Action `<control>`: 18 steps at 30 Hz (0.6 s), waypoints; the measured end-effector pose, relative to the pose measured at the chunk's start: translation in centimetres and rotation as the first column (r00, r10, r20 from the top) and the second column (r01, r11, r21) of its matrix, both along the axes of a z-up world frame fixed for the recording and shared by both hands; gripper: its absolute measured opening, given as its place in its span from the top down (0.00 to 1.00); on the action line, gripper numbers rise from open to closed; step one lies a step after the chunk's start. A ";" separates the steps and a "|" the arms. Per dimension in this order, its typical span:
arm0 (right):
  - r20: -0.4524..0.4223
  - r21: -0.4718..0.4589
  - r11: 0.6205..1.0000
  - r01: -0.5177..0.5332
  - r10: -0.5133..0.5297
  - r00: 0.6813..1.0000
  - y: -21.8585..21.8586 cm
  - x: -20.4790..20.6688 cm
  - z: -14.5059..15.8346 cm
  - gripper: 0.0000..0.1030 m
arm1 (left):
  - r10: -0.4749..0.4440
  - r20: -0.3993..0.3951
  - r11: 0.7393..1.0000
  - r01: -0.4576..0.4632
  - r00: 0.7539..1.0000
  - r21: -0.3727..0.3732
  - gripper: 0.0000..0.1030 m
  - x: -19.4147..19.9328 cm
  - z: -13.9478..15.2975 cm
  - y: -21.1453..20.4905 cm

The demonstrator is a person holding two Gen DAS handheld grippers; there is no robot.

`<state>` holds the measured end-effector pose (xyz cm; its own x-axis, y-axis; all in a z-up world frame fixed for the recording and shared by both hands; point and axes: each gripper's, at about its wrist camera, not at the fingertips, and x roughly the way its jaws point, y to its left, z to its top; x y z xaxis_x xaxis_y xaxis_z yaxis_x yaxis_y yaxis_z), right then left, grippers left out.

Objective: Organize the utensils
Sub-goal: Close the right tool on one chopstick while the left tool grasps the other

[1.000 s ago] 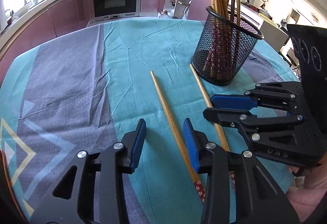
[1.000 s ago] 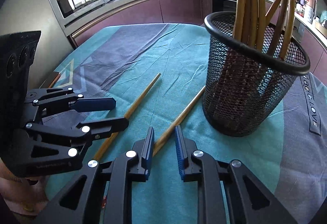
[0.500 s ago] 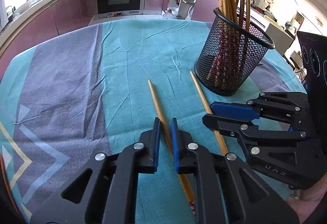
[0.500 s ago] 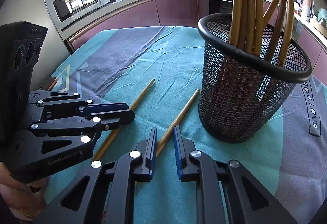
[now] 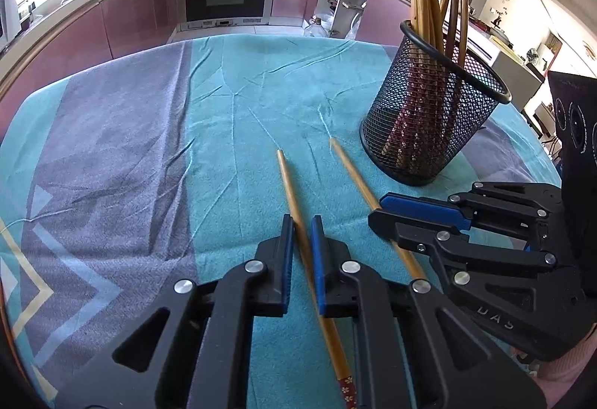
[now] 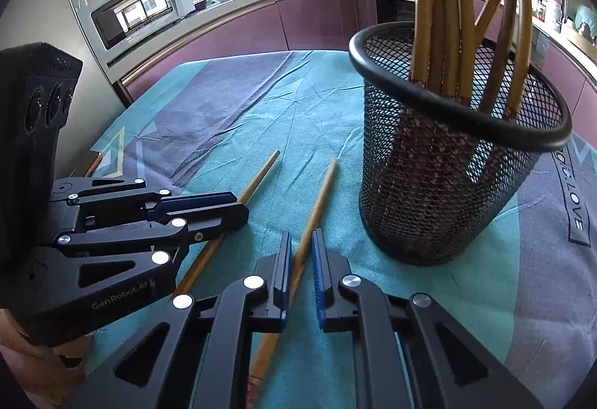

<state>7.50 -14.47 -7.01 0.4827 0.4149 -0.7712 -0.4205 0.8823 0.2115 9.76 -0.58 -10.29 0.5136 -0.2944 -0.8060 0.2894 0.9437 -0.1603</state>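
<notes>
Two thin bamboo chopsticks lying side by side on the teal-and-grey cloth of the tabletop (image 5: 231,133), just beside the black wire-mesh holder (image 5: 433,125) at right of frame: the left chopstick (image 5: 289,185) pinched mid-shaft by the nearly closed left gripper (image 5: 300,226), the right chopstick (image 6: 317,200) likewise between the narrowed jaws of the right gripper (image 6: 300,241). Likely light, stiff, smooth and prone to rolling or pivoting, so best gripped near the middle. Red patterned end visible only at bottom of the left view; holder's rim and the upright chopsticks inside clearer in the right view.
</notes>
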 end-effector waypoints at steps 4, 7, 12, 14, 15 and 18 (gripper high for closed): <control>-0.001 -0.008 1.000 -0.002 0.002 1.000 -0.2 -0.3 0.1 0.95 | 0.006 -0.005 1.000 -0.006 1.000 -0.013 0.91 -0.2 -0.1 0.1; 0.001 -0.021 1.000 0.000 0.000 1.000 -0.2 -0.3 0.0 0.95 | 0.007 -0.007 1.000 -0.007 1.000 -0.012 0.91 -0.2 -0.1 0.1; 0.011 -0.028 1.000 0.002 -0.002 1.000 0.1 -0.2 0.0 0.95 | 0.011 -0.006 1.000 -0.011 1.000 -0.010 0.91 -0.3 -0.1 0.0; 0.010 -0.019 1.000 0.005 -0.005 1.000 0.0 -0.2 -0.1 0.95 | 0.014 -0.007 1.000 -0.014 1.000 -0.014 0.91 -0.2 -0.1 0.0; 0.011 -0.014 1.000 0.007 -0.007 1.000 -0.1 -0.2 -0.1 0.95 | 0.015 -0.007 1.000 -0.015 1.000 -0.016 0.92 -0.3 -0.1 0.0; 0.014 0.002 1.000 0.009 -0.009 1.000 -0.4 -0.4 0.2 0.95 | 0.012 -0.006 1.000 -0.012 1.000 -0.026 0.92 -0.4 0.0 0.1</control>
